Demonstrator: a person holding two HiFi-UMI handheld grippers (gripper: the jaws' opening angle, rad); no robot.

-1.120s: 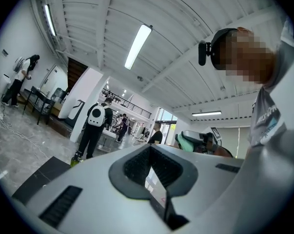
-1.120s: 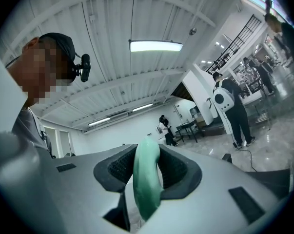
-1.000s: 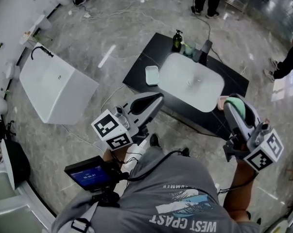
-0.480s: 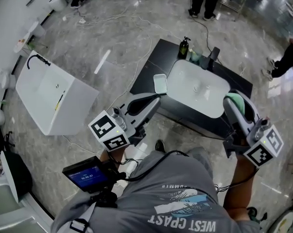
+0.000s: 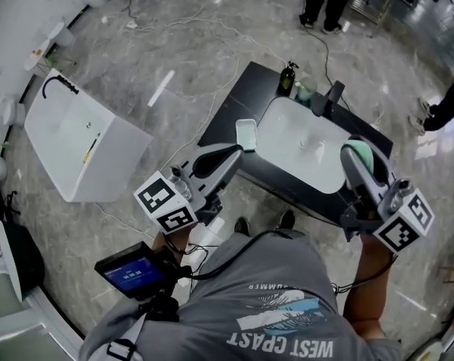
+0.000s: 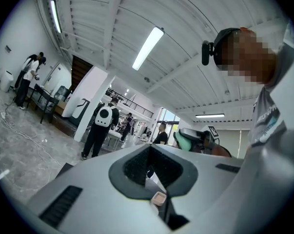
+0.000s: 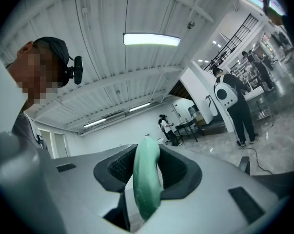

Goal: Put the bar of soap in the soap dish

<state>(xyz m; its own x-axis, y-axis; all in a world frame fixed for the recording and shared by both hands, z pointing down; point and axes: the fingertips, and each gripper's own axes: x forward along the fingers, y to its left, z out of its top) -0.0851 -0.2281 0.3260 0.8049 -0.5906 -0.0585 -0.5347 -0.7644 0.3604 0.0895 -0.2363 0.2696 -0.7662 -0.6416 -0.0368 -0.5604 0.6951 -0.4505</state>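
Head view: soap dish (image 5: 246, 134) appears empty at the black counter's (image 5: 227, 115) left edge. Right gripper (image 5: 356, 162) holds the green bar of soap (image 5: 362, 154) over the near right edge, well apart.

Left gripper view: left gripper (image 6: 154, 167) closed, nothing held.

Right gripper view: jaws clamp the soap edge-on.

Judgement: pickup done; carry and placement remain.

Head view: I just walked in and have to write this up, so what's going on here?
A person stands at a black counter with a white basin, holding a gripper in each hand. The right gripper has its jaws shut on a green bar of soap, near the basin's right side. The left gripper is shut and carries nothing. The soap dish sits on the counter left of the basin, and the soap is not yet in it.
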